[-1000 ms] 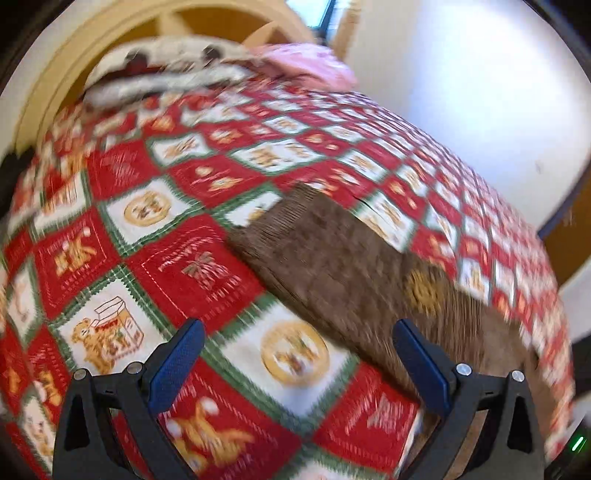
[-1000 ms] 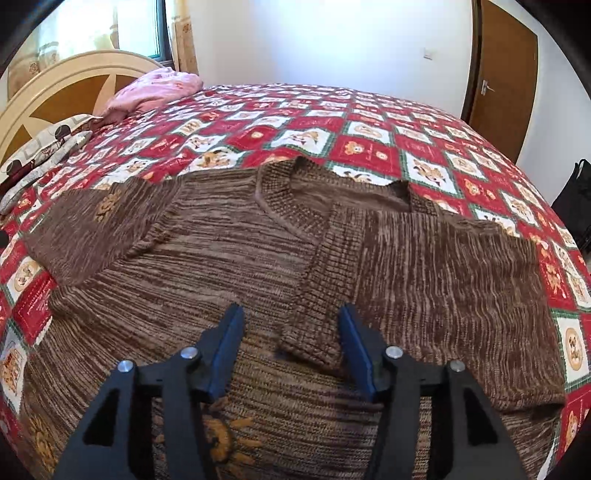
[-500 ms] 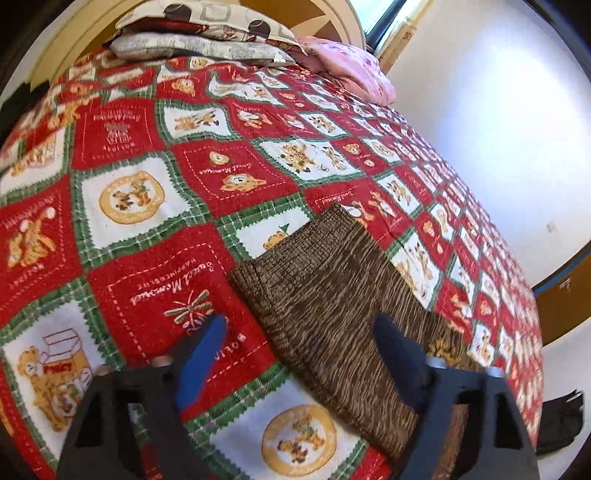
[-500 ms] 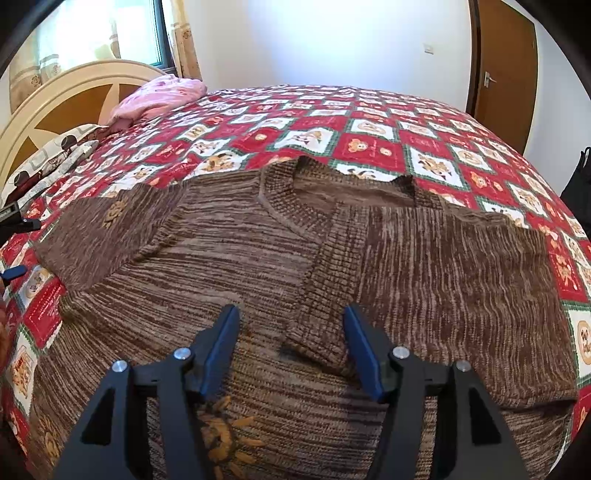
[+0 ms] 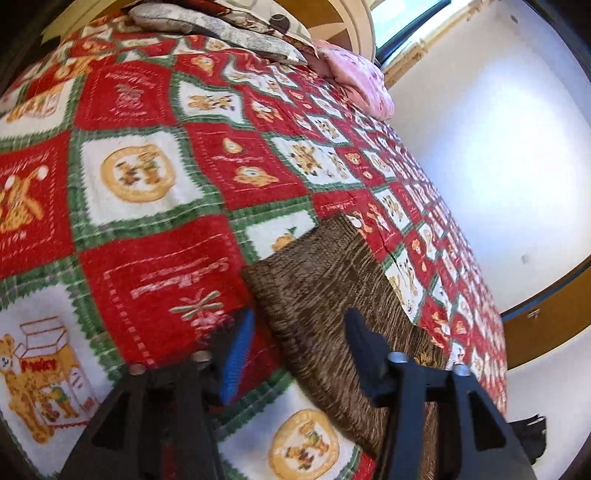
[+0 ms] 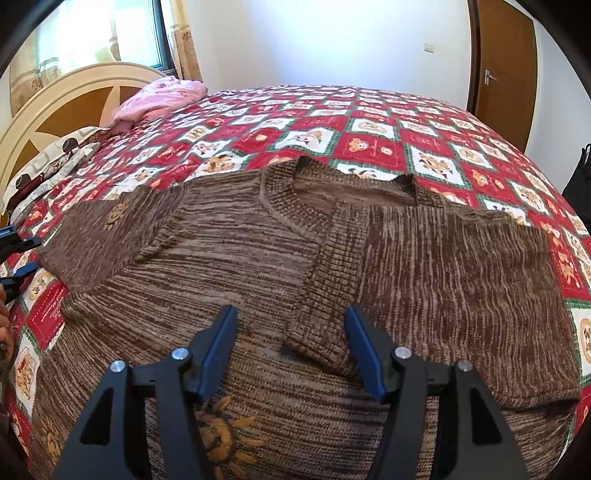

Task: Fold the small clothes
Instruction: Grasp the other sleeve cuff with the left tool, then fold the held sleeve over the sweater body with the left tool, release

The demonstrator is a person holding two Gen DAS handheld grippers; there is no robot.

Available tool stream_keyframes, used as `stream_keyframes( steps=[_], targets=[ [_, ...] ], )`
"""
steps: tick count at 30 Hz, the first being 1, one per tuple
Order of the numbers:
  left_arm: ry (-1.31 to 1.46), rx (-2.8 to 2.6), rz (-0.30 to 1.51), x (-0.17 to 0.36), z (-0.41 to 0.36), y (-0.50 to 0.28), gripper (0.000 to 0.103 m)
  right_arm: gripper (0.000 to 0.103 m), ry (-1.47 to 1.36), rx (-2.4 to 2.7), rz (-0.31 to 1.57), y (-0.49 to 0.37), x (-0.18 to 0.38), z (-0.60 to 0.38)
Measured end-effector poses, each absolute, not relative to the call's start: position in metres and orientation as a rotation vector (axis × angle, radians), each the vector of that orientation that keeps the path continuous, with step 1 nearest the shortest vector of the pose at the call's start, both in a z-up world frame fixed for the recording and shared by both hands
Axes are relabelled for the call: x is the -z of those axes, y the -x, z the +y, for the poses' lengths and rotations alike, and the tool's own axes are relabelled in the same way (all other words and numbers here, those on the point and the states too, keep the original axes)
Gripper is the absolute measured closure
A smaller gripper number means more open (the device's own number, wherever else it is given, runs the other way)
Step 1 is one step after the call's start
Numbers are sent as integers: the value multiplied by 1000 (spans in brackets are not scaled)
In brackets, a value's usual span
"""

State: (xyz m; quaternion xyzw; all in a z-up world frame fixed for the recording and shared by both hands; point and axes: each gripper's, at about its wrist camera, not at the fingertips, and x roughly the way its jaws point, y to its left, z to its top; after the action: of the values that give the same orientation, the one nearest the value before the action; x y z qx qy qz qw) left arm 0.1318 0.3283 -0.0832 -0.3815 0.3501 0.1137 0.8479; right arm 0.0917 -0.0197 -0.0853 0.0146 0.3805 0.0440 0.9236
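One patchwork bedspread (image 6: 369, 147), white walls (image 6: 332, 40)

Bedspread (image 6: 369, 122) beyond the sweater (image 6: 229, 254) lies bare; pillows (image 5: 236, 29) crowd the headboard (image 6: 70, 107).

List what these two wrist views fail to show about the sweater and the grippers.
- Sweater hem: cut off by the bottom edge of the right wrist view, behind the right gripper.
- Folded sleeve: hides the chest beneath it.
- Left gripper: blurred in the left wrist view; whether its pads touch the outstretched sleeve between them cannot be told.
- Orange motif on that sleeve: too small to read.
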Motion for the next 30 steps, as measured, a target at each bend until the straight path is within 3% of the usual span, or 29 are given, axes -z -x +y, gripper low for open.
stream_keyframes(
  steps=[1,4,6,8,10,19,23,30],
  targets=[
    [792,-245,742,83,327,-135,39,38,-32,-88,780,-92,85,-20],
    [702,-294,764,80,317,-143,38,38,-39,-81,777,-92,85,-20],
    [632,-323,768,79,310,-145,44,38,-39,-78,776,-92,85,-20],
    [599,-349,765,81,307,-144,74,38,-36,-76,776,-91,85,-20],
    [651,-309,761,86,314,-143,95,38,-36,-70,773,-91,85,-20],
    [541,-210,689,51,281,-142,95,38,-77,-63,750,-87,80,-27],
    [359,-89,619,10,221,-135,95,38,-258,-69,728,-73,60,-55],
    [147,173,542,-23,98,-104,95,38,-296,66,678,-42,23,-109]
  ],
)
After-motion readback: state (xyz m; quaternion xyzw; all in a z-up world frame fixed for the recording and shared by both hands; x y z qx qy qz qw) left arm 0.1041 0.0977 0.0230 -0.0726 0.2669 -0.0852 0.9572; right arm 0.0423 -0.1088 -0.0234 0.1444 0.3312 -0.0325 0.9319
